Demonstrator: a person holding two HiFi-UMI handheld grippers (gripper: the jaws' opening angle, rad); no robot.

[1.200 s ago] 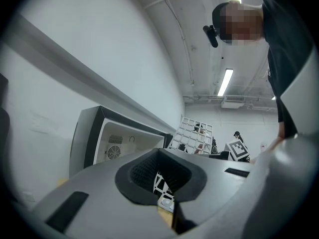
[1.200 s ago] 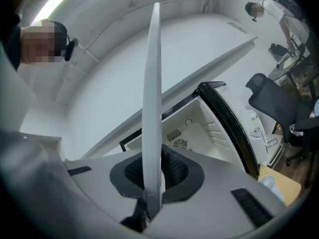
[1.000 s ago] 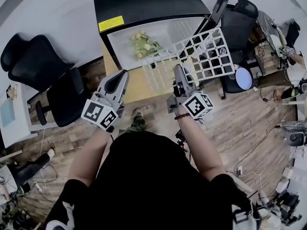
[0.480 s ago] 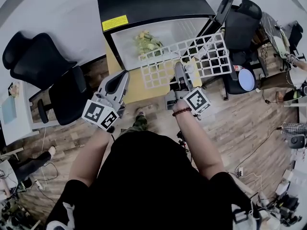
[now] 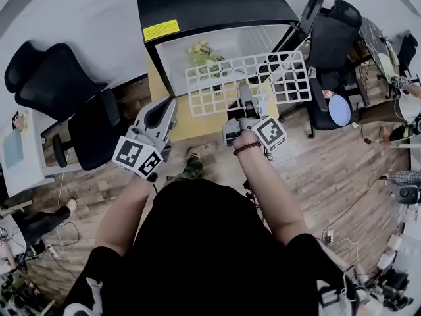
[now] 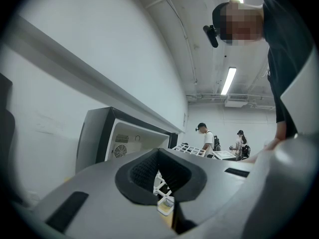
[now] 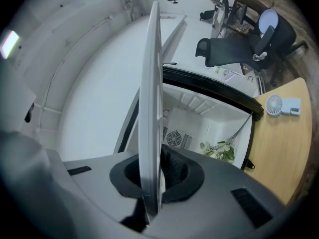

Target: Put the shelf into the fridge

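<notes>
A black mini fridge [image 5: 210, 5] stands with its door [image 5: 308, 8] swung open to the right, and its white inside [image 7: 209, 118] holds a green leafy sprig [image 7: 217, 151]. The white wire-grid shelf [image 5: 247, 81] hangs roughly level in front of the opening. My right gripper [image 5: 247, 103] is shut on the shelf's near edge. In the right gripper view the shelf [image 7: 151, 108] shows edge-on between the jaws. My left gripper [image 5: 164, 107] is held to the left of the shelf, apart from it, jaws together and empty. In the left gripper view the fridge [image 6: 99, 133] and the shelf [image 6: 192, 150] lie beyond it.
The fridge stands on a light wooden top [image 5: 197, 120] that also carries a small fan [image 7: 281, 105]. Black office chairs stand at the left [image 5: 59, 91] and behind the open door [image 5: 332, 25]. People [image 6: 204, 136] stand far off. Cables lie on the wood floor [image 5: 342, 176].
The shelf has swung from a tilt at the right to roughly level and shifted left, across the fridge opening. My right gripper moved with it. The left gripper has stayed put.
</notes>
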